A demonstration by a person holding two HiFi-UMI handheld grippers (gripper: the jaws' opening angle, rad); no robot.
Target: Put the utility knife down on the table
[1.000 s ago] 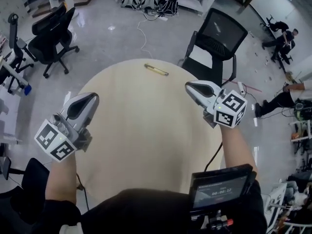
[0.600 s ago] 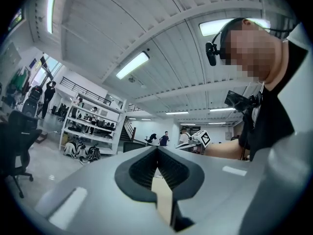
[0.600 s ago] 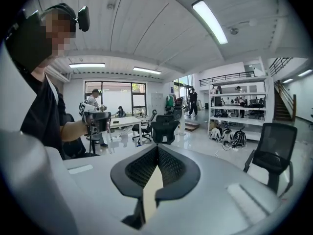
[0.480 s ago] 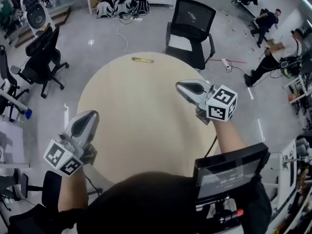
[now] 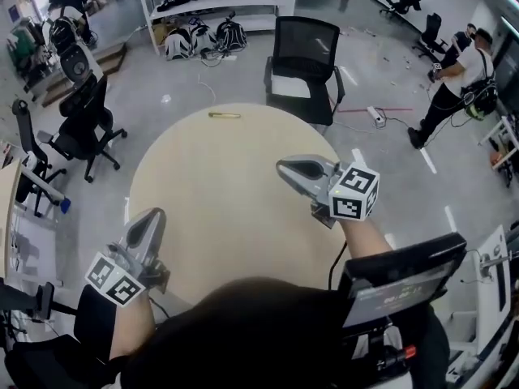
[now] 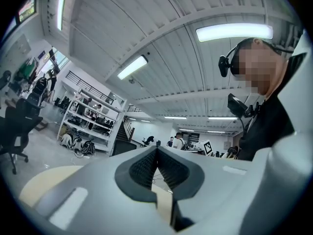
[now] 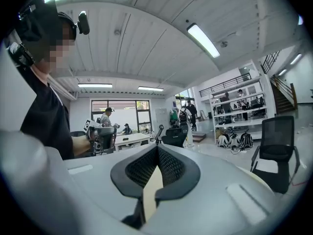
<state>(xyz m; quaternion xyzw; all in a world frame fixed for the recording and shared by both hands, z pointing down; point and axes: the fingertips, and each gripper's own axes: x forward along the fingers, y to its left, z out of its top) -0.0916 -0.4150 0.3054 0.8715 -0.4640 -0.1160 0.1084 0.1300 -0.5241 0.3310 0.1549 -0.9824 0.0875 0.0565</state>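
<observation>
Both claws had pulled back toward the person, left claw (image 5: 149, 217) hung off the round desk's (image 5: 227, 217) near-left edge, jaws together and empty, utility knife (image 5: 225, 115) lay flat by the far edge, well apart from both, right claw (image 5: 284, 167) hovered over the right side, likewise closed on nothing.

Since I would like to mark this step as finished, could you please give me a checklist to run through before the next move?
1. Knife lies flat on the table, not overhanging: ok, though it is near the far edge.
2. Left gripper jaws together, nothing between them: ok.
3. Right gripper jaws together, nothing between them: ok.
4. Both grippers well apart from the knife, at the near side of the table: ok.
5. Knife blade retracted: cannot tell, it is too small in the head view.
</observation>
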